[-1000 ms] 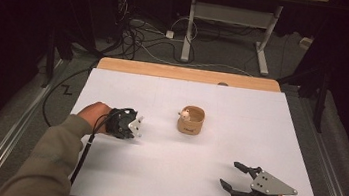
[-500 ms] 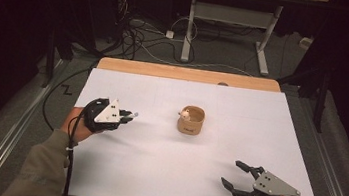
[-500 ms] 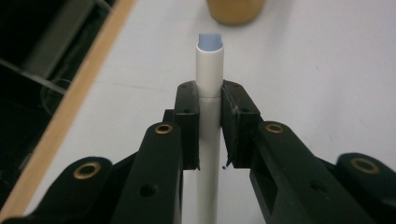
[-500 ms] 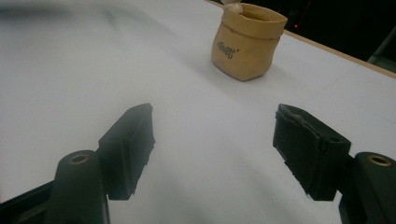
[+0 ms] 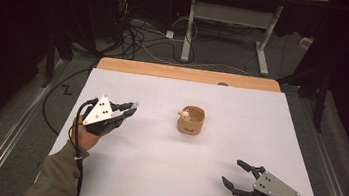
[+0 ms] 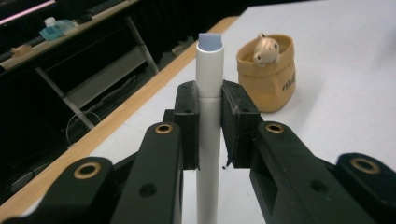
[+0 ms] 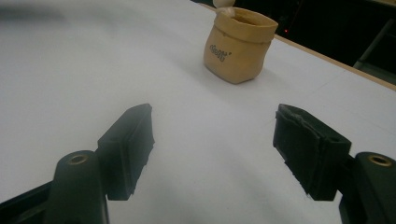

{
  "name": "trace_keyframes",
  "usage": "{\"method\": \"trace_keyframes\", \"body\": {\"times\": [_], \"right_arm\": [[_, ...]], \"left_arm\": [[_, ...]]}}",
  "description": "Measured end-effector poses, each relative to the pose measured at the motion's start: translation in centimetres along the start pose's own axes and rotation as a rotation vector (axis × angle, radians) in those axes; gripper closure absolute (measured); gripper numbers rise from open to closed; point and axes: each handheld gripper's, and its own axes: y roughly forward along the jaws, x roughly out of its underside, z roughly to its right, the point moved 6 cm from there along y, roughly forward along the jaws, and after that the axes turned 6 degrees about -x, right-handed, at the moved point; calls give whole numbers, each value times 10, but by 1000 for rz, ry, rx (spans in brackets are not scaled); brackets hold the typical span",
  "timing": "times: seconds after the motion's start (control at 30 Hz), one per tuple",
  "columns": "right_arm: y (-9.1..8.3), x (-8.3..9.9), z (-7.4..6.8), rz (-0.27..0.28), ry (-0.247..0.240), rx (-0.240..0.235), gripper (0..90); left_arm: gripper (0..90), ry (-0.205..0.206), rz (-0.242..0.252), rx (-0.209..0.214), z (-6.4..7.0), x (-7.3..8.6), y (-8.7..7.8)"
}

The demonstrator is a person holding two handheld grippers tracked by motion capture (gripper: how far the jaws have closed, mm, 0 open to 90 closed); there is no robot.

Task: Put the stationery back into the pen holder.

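Marker, slim white cylinder with a pale blue flat end (image 6: 209, 93), standing clamped between the black pads of the left gripper (image 6: 208, 122), jaws closed snugly against its barrel, tip poking past them toward the far side of the surface. Sitting near mid-surface, well apart from both grippers: small tan sack-shaped holder with a rolled rim and dark lettering (image 5: 191, 120), a little cream figure (image 6: 266, 48) peeking over its edge. Hovering at the left part of the white sheet-covered surface (image 5: 164, 167), left gripper (image 5: 129, 109) angled toward the holder, forearm in a grey-green sleeve (image 5: 54, 179) entering from below. Resting low at the near right corner, right gripper (image 5: 240, 174), jaws spread wide, gripping nothing. Lower marker barrel cut off; lettering too blurred for reading.
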Motion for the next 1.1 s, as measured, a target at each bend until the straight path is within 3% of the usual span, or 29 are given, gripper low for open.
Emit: {"method": "trace_keyframes", "body": {"times": [0.3, 0.5, 0.57, 0.63, 0.9, 1.1], "right_arm": [[-1, -1, 2, 13, 3, 18, 291], [-2, -1, 2, 16, 4, 27, 290], [-2, -1, 2, 17, 4, 26, 289], [-2, -1, 2, 17, 2, 28, 290], [-2, -2, 2, 23, -1, 31, 290], [-3, -2, 4, 25, 2, 36, 290]], "left_arm": [[757, -92, 86, -41, 3, -7, 9], [758, -151, 153, -34, 6, -18, 15], [758, -161, 180, -32, 6, -25, 19], [758, -198, 213, -12, 8, -36, 24], [758, -223, 280, 19, 12, -64, 39], [757, -225, 325, 59, 21, -94, 62]]}}
